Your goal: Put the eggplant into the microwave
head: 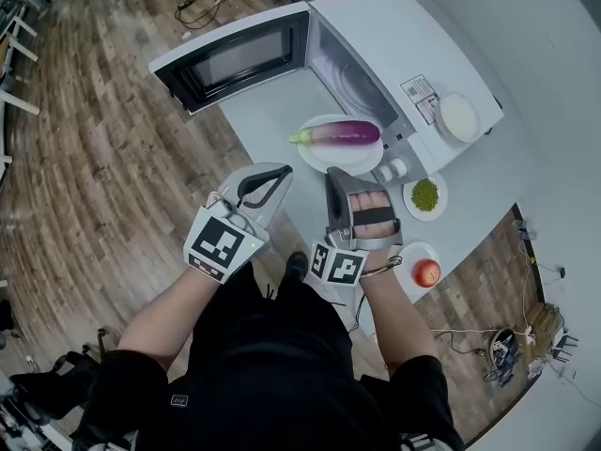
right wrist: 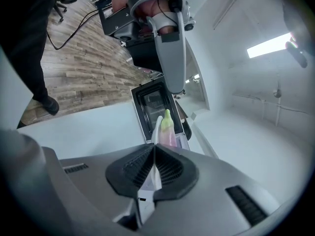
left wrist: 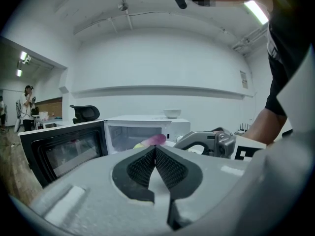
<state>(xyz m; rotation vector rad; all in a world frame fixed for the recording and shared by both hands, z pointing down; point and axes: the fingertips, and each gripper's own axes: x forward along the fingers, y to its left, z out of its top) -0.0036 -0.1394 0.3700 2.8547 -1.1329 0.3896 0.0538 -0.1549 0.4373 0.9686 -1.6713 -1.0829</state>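
Hovering short of the eggplant, on its plate on the desk by the open microwave, we keep left gripper and right gripper fingers pressed together, empty; reaching seems underway, spreading comes next.

The white table is carrying everything here. A microwave is sitting at the far end, ahead of both grippers, with its door swinging open out past the left gripper. A white plate is lying just beyond the tip of the right gripper. Two little white shakers are standing just right of that tip. A small dish of peas is sitting further right, and a saucer is sitting to the right of that gripper's marker cube.
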